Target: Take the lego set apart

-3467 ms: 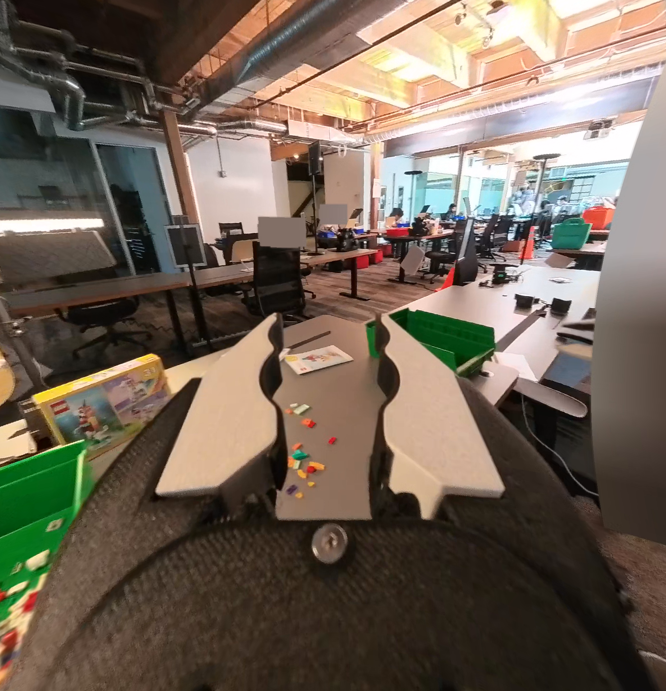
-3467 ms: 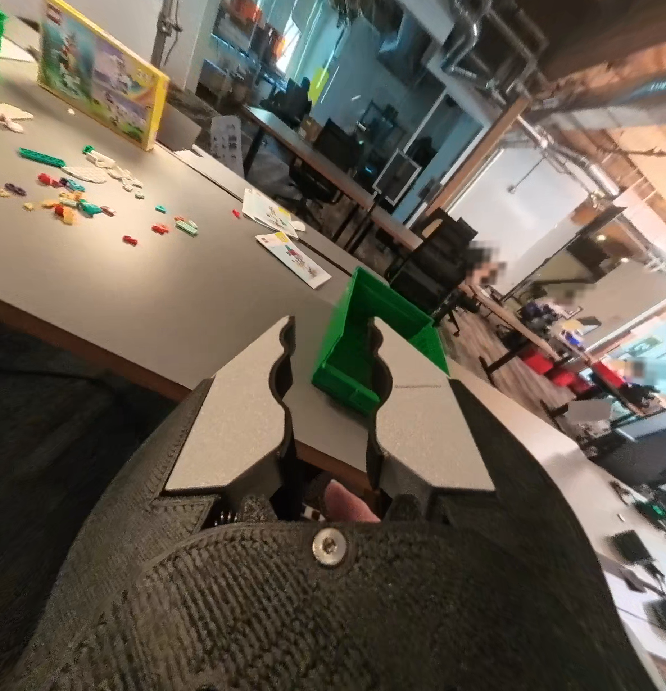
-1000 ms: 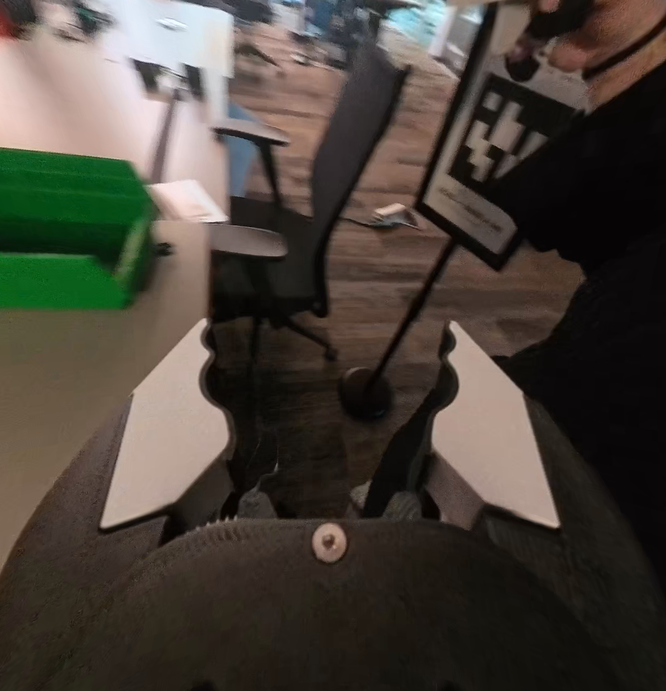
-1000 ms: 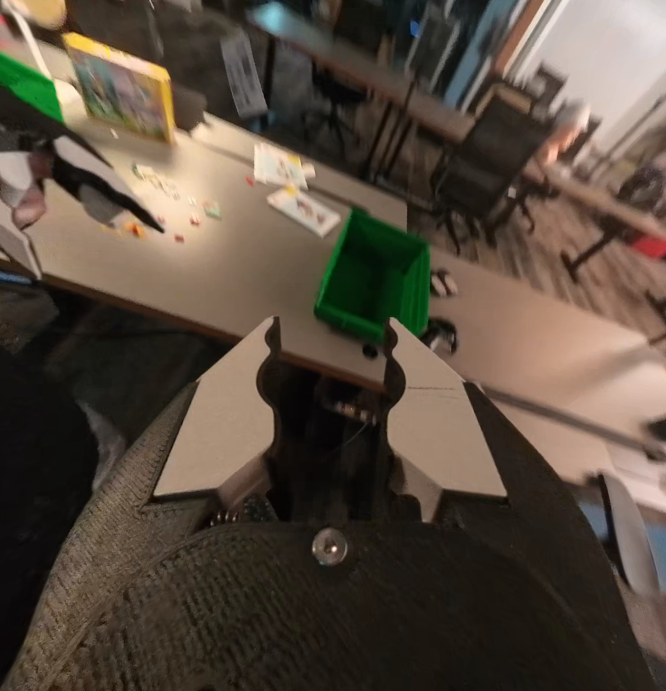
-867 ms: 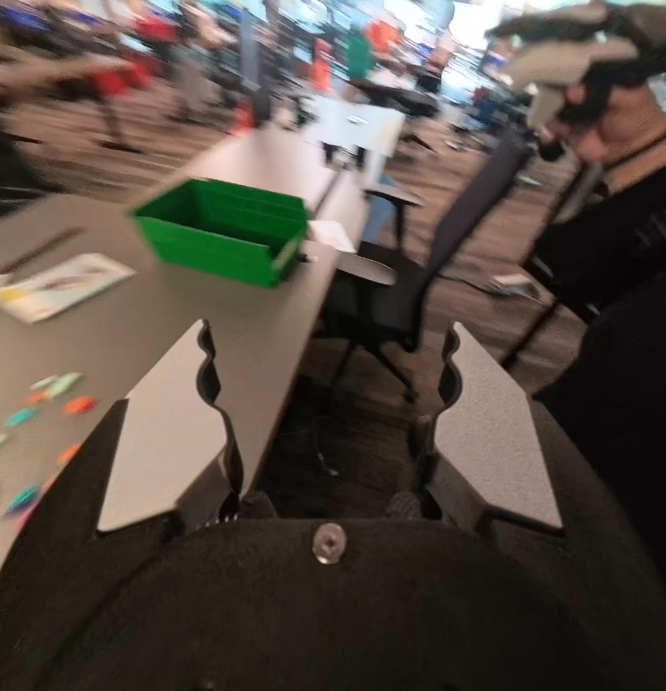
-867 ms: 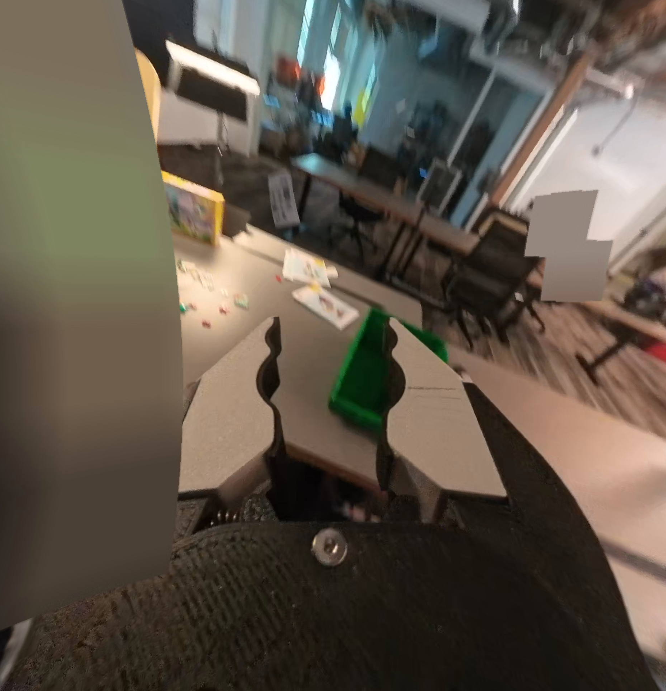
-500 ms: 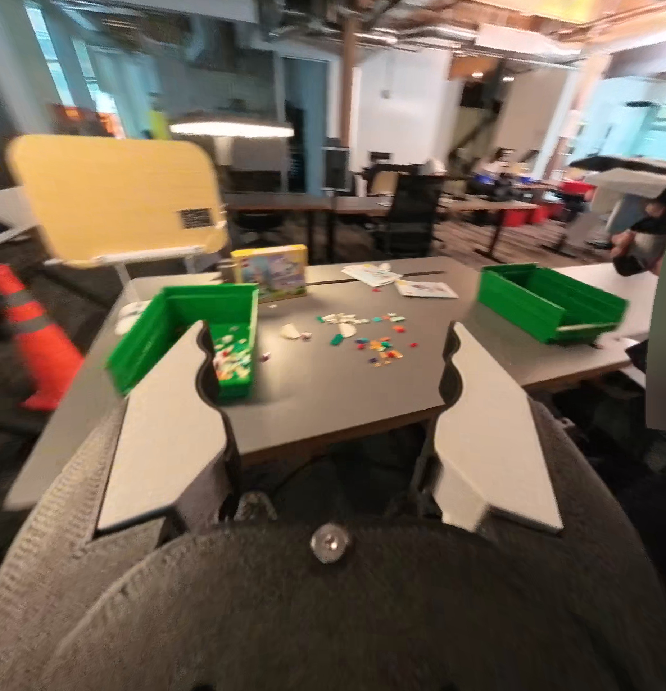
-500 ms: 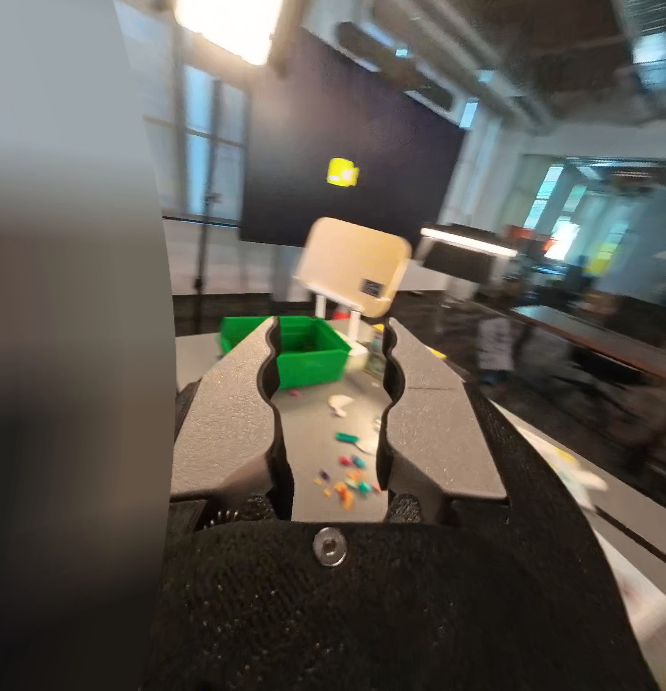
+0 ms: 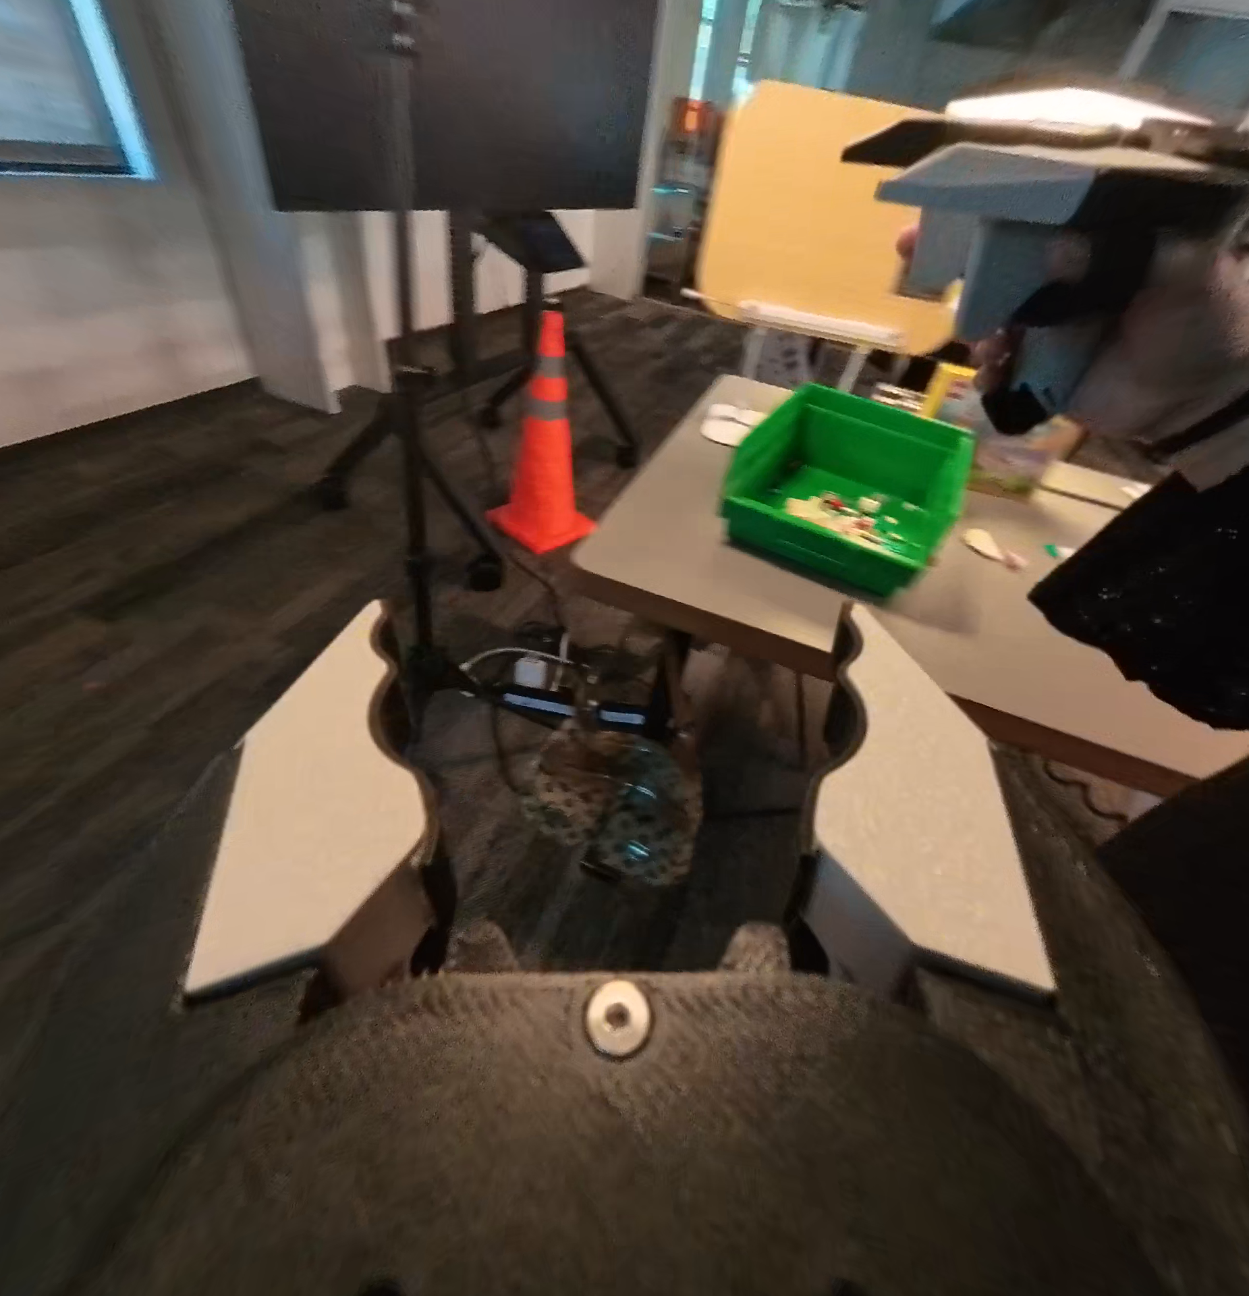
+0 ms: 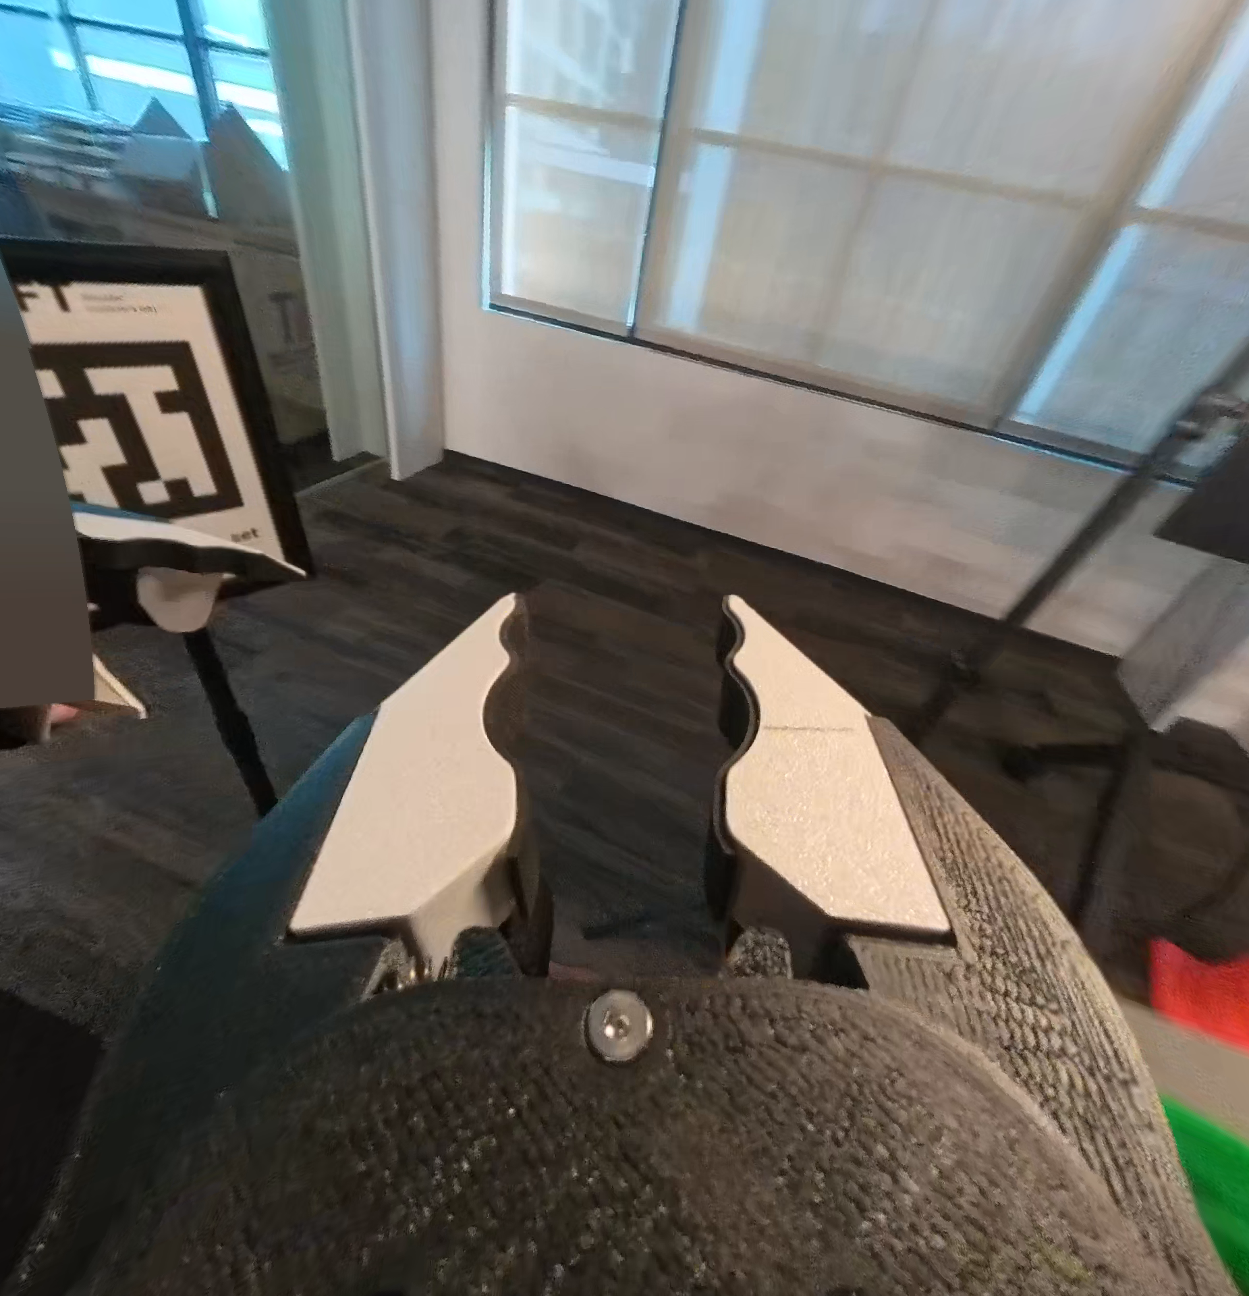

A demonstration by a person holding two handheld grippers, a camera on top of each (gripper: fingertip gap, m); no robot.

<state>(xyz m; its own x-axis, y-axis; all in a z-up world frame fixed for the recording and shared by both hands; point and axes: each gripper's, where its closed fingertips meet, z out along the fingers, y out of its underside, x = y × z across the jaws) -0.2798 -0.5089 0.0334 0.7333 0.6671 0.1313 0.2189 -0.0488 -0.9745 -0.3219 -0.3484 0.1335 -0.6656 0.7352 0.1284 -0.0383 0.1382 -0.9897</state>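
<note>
My left gripper [image 9: 614,617] is open wide and empty, held in the air off the table's corner, over floor and cables. A green bin [image 9: 846,491] holding several small lego pieces sits near the corner of the grey table [image 9: 684,561], ahead and to the right. A few loose pieces [image 9: 989,547] lie beyond it. My right gripper [image 10: 621,610] is open and empty, facing dark floor and a window wall, with no lego in its view. It also shows at the upper right of the left wrist view [image 9: 1014,210]. The frames are blurred.
An orange traffic cone [image 9: 544,449], a black tripod [image 9: 414,491] and a dark screen [image 9: 453,98] stand left of the table. Cables [image 9: 558,694] lie under it. A yellow box [image 9: 954,396] is behind the bin. A black-and-white marker board [image 10: 137,421] stands at the left.
Both views have swung fast. The left turned from the table's middle to its left corner and its jaws stand wider than 3.5 s ago. The right turned from the table to the window wall.
</note>
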